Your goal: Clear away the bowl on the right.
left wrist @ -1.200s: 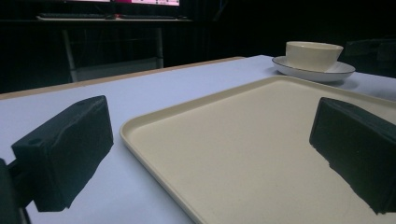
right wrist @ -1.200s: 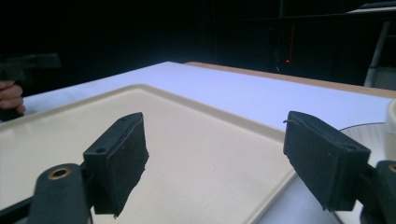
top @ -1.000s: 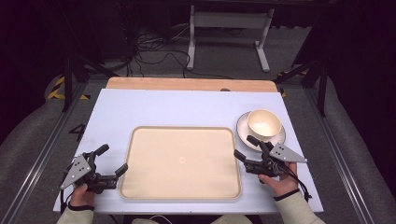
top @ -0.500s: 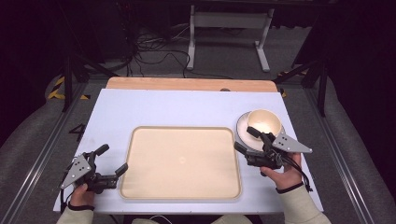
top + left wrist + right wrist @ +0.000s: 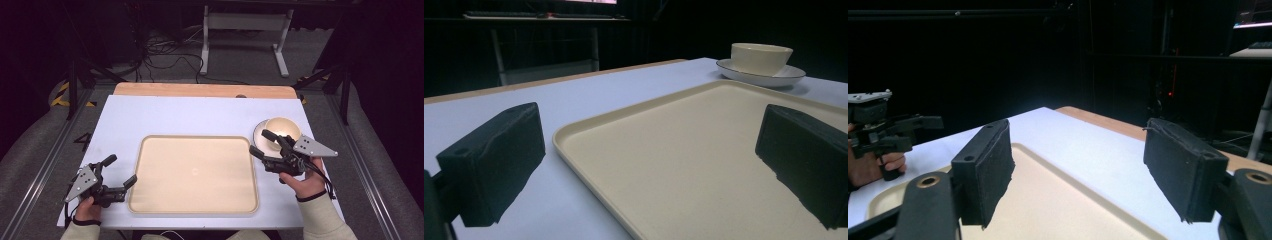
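Observation:
A cream tray (image 5: 195, 172) lies empty in the middle of the white table. To its right a cream bowl (image 5: 282, 129) stands on a white plate (image 5: 258, 131). My right gripper (image 5: 261, 143) is open, held above the tray's right edge just in front of the plate, its jaws pointing left. In the right gripper view its jaws (image 5: 1085, 170) stand wide over the tray (image 5: 1048, 205). At the tray's left front corner my left gripper (image 5: 120, 171) is open and holds nothing. The left gripper view looks across the tray (image 5: 684, 150) to the bowl (image 5: 760, 56) on its plate (image 5: 769, 76).
A wooden strip (image 5: 205, 90) runs along the table's far edge. Metal rails (image 5: 45, 160) flank the table on both sides. Cables and a white stand (image 5: 245, 30) lie on the dark floor beyond. The left hand with its gripper (image 5: 893, 132) appears far off in the right gripper view.
My right gripper has moved away from the person and a little up, closer to the plate and bowl. The left gripper has stayed where it was.

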